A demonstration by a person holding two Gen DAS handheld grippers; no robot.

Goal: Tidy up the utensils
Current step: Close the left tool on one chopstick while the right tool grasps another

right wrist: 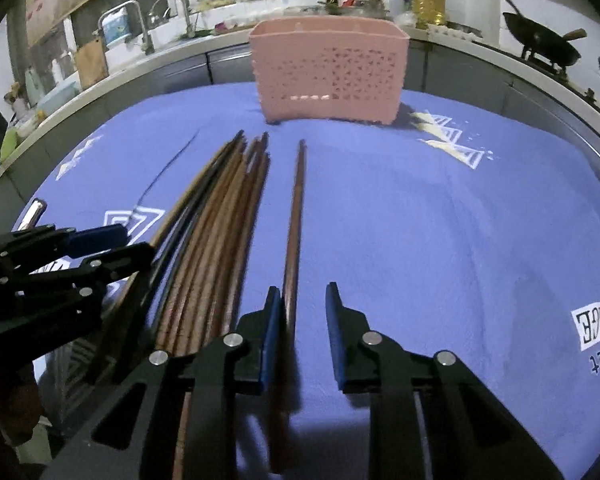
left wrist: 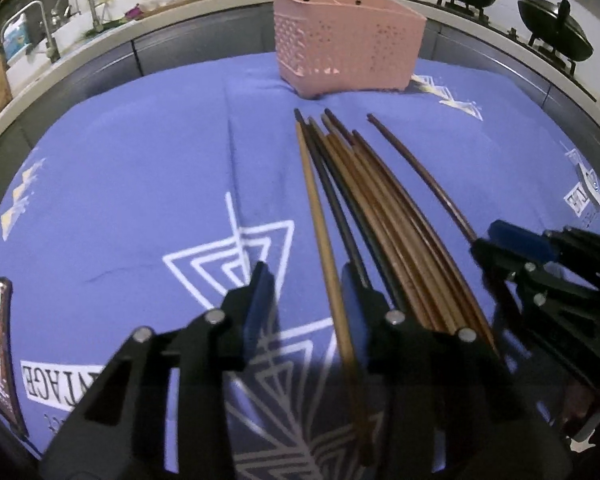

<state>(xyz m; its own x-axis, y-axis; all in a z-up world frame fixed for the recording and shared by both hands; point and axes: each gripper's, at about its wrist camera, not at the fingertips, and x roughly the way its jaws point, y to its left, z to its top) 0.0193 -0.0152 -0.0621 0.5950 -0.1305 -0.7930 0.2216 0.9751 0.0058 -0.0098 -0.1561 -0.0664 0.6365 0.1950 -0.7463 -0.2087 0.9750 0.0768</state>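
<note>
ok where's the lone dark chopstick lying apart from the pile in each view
Left wrist: lone chopstick right of centre, right of the pile.
Right wrist: lone chopstick at centre, running between the open right tool.
Shared landmark: pink basket beyond the tips.

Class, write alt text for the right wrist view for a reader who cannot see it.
The open right gripper straddles a single dark brown chopstick lying on a blue printed cloth. A bundle of chopsticks lies to its left beside the left gripper, and a pink perforated basket stands beyond.
</note>
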